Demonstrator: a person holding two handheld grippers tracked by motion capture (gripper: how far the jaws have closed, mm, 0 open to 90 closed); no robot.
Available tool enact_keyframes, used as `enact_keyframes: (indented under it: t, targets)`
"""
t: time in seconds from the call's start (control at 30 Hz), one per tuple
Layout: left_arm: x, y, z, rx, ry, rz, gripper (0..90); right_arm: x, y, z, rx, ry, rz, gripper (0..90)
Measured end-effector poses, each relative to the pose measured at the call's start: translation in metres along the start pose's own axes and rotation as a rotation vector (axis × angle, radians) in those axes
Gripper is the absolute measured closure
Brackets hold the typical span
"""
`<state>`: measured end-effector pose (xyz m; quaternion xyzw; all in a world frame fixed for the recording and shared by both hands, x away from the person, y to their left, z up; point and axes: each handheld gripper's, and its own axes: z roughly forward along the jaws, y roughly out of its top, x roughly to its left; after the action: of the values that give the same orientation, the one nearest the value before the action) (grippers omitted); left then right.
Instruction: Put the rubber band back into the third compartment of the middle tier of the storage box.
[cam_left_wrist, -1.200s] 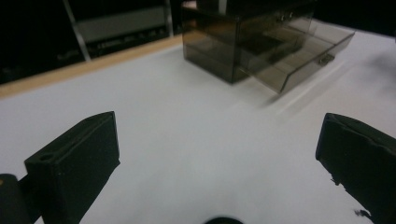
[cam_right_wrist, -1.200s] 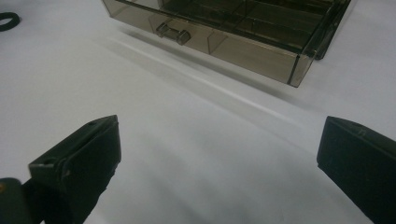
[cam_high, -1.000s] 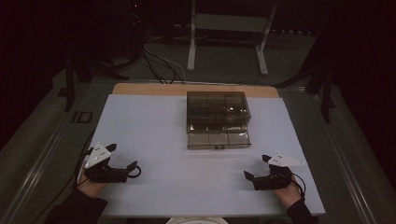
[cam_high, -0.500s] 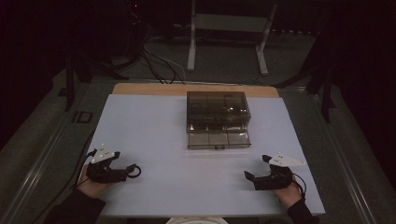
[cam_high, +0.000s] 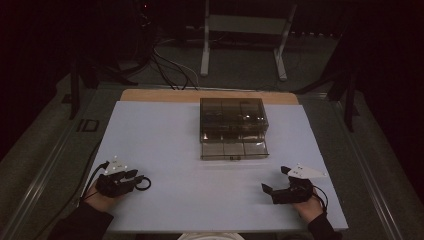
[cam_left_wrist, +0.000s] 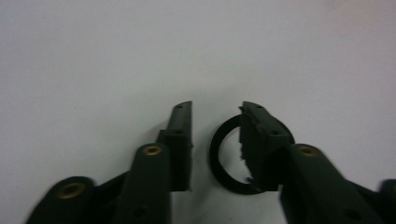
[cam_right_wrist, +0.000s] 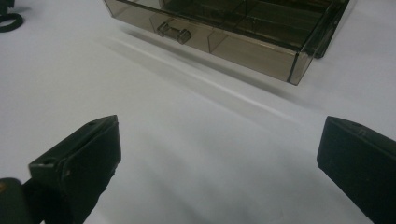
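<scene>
Left gripper (cam_high: 131, 176) lowered, narrow fingers (cam_left_wrist: 180, 135) astride black ring (cam_left_wrist: 223, 161), right gripper (cam_high: 274, 183) wide.

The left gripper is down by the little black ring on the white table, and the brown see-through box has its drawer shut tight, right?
Not quite. The drawer of the box is pulled out, as the high view shows. The rest holds: the left gripper is down at the black ring on the white table.
</scene>
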<state>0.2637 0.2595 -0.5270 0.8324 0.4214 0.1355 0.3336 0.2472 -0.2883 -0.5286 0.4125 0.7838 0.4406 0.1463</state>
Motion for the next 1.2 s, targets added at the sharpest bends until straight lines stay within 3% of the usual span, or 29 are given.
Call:
enact_keyframes:
  t: [0.4,0.67,0.9,1.2]
  targets:
    - [0.0027,0.0,0.0082,0.038,-0.017,0.013,78.1,-0.0002,-0.0002,0.0001,0.001,-0.002,-0.004,0.0]
    - [0.0042,0.0001,0.0081,0.044,-0.023,-0.007,88.5,-0.0004,-0.0001,-0.0004,-0.001,-0.003,-0.001,0.0]
    - [0.0048,0.0026,0.0074,0.06,-0.036,-0.017,90.0,0.0,-0.0005,-0.0001,0.002,-0.004,-0.002,0.0]
    - [0.0027,0.0078,0.0042,0.062,-0.048,0.001,90.0,0.0001,0.0,-0.0005,-0.002,-0.013,-0.008,0.0]
